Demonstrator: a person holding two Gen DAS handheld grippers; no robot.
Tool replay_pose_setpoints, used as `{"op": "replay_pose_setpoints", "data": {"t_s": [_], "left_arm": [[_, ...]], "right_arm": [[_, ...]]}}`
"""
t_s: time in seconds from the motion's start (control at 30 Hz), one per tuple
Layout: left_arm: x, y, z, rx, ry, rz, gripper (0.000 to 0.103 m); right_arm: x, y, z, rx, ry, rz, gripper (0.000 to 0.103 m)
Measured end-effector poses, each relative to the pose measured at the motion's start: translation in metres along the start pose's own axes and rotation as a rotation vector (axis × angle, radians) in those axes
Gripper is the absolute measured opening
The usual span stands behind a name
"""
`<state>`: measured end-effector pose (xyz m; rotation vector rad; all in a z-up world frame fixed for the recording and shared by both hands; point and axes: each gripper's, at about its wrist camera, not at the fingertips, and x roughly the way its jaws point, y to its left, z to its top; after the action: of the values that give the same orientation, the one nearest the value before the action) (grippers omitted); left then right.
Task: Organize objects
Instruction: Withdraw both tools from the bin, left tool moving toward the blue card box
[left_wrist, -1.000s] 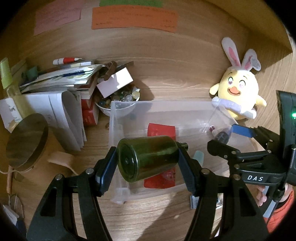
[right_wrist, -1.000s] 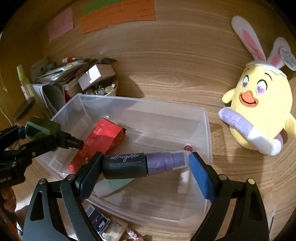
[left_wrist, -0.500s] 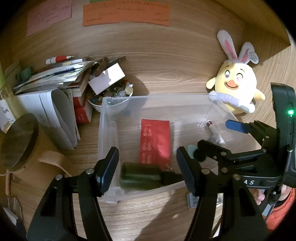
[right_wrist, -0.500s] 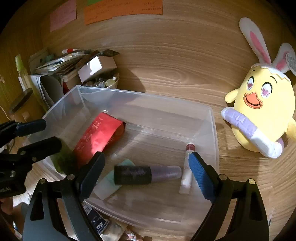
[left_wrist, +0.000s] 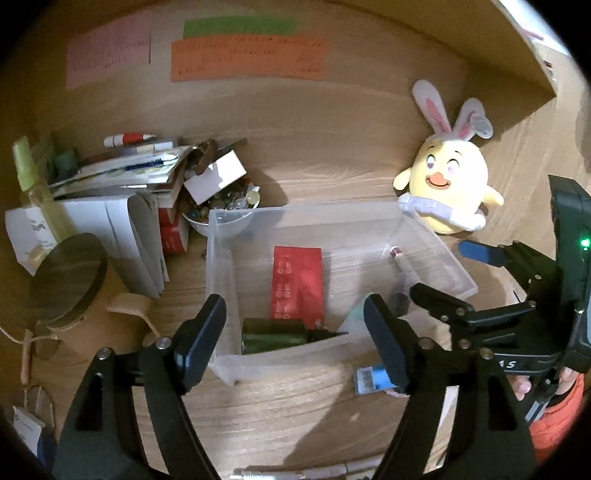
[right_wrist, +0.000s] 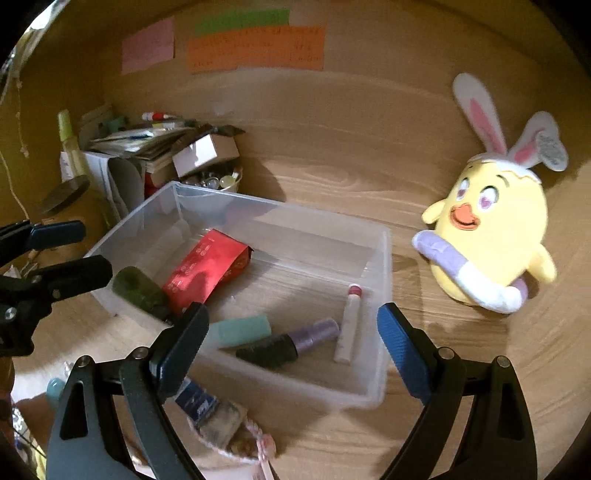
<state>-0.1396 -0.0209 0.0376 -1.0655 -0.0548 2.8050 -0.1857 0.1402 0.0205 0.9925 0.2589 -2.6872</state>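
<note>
Left tongs (left_wrist: 293, 332), just widened, and right tongs (right_wrist: 291, 334) spread, empty, above bin (right_wrist: 384, 295); bottle (right_wrist: 284, 341) label unreadable.

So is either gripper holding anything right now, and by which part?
Nothing. The left gripper and right gripper are open and empty; the green bottle and purple-capped bottle lie in the bin.

The left gripper (left_wrist: 295, 332) points downward at a slant, its jaws just having opened further, nothing between its pads. The right gripper (right_wrist: 291, 343) tilts down alike, jaws spread wide and empty. In the left wrist view, a hand (left_wrist: 532, 384) in an orange sleeve grips the right gripper's handle.
</note>
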Motion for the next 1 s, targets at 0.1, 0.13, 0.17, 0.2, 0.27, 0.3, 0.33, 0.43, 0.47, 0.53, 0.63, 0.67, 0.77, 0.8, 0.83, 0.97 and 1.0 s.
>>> {"op": "replay_pose_setpoints", "data": {"t_s": [0.1, 0.13, 0.17, 0.2, 0.27, 0.3, 0.33, 0.43, 0.47, 0.53, 0.63, 0.67, 0.77, 0.8, 0.83, 0.97, 1.0], "left_arm": [[-0.008, -0.005, -0.004, 0.014, -0.005, -0.005, 0.079], [-0.01, -0.007, -0.007, 0.021, -0.001, -0.007, 0.079], [-0.01, -0.008, -0.009, 0.025, 0.003, -0.008, 0.079], [-0.011, -0.01, -0.011, 0.028, 0.007, -0.009, 0.079], [-0.011, -0.013, -0.017, 0.038, 0.023, -0.013, 0.079], [-0.009, -0.015, -0.02, 0.044, 0.034, -0.015, 0.079], [-0.008, -0.017, -0.023, 0.049, 0.043, -0.015, 0.079], [0.002, -0.024, -0.032, 0.068, 0.088, -0.025, 0.079], [0.005, -0.026, -0.035, 0.072, 0.102, -0.029, 0.079], [0.014, -0.03, -0.042, 0.081, 0.142, -0.042, 0.079], [0.028, -0.037, -0.049, 0.084, 0.199, -0.064, 0.079], [0.032, -0.038, -0.05, 0.082, 0.213, -0.072, 0.079], [0.041, -0.045, -0.055, 0.085, 0.238, -0.073, 0.079], [0.043, -0.047, -0.055, 0.09, 0.239, -0.072, 0.079], [0.044, -0.05, -0.056, 0.095, 0.242, -0.076, 0.079], [0.054, -0.059, -0.056, 0.11, 0.27, -0.102, 0.079], [0.056, -0.062, -0.056, 0.116, 0.278, -0.11, 0.079]], "right_arm": [[-0.018, -0.004, -0.007, -0.003, -0.025, 0.001, 0.093], [-0.022, -0.006, -0.01, -0.002, -0.03, 0.003, 0.094], [-0.027, -0.007, -0.013, 0.0, -0.033, 0.003, 0.094], [-0.032, -0.009, -0.017, 0.006, -0.035, 0.005, 0.094], [-0.036, -0.011, -0.023, 0.015, -0.031, 0.014, 0.095], [-0.038, -0.013, -0.027, 0.023, -0.026, 0.021, 0.095], [-0.039, -0.014, -0.031, 0.028, -0.021, 0.026, 0.095], [-0.038, -0.016, -0.044, 0.037, 0.001, 0.032, 0.095], [-0.036, -0.016, -0.049, 0.038, 0.012, 0.03, 0.095], [-0.031, -0.018, -0.058, 0.039, 0.034, 0.029, 0.095], [-0.023, -0.021, -0.071, 0.045, 0.067, 0.035, 0.093], [-0.02, -0.022, -0.074, 0.047, 0.078, 0.04, 0.093], [-0.013, -0.024, -0.082, 0.046, 0.107, 0.051, 0.084], [-0.011, -0.024, -0.085, 0.043, 0.119, 0.061, 0.078], [-0.01, -0.024, -0.086, 0.041, 0.127, 0.069, 0.073], [-0.004, -0.021, -0.09, 0.033, 0.151, 0.105, 0.062], [-0.002, -0.02, -0.09, 0.03, 0.155, 0.113, 0.059]]}}
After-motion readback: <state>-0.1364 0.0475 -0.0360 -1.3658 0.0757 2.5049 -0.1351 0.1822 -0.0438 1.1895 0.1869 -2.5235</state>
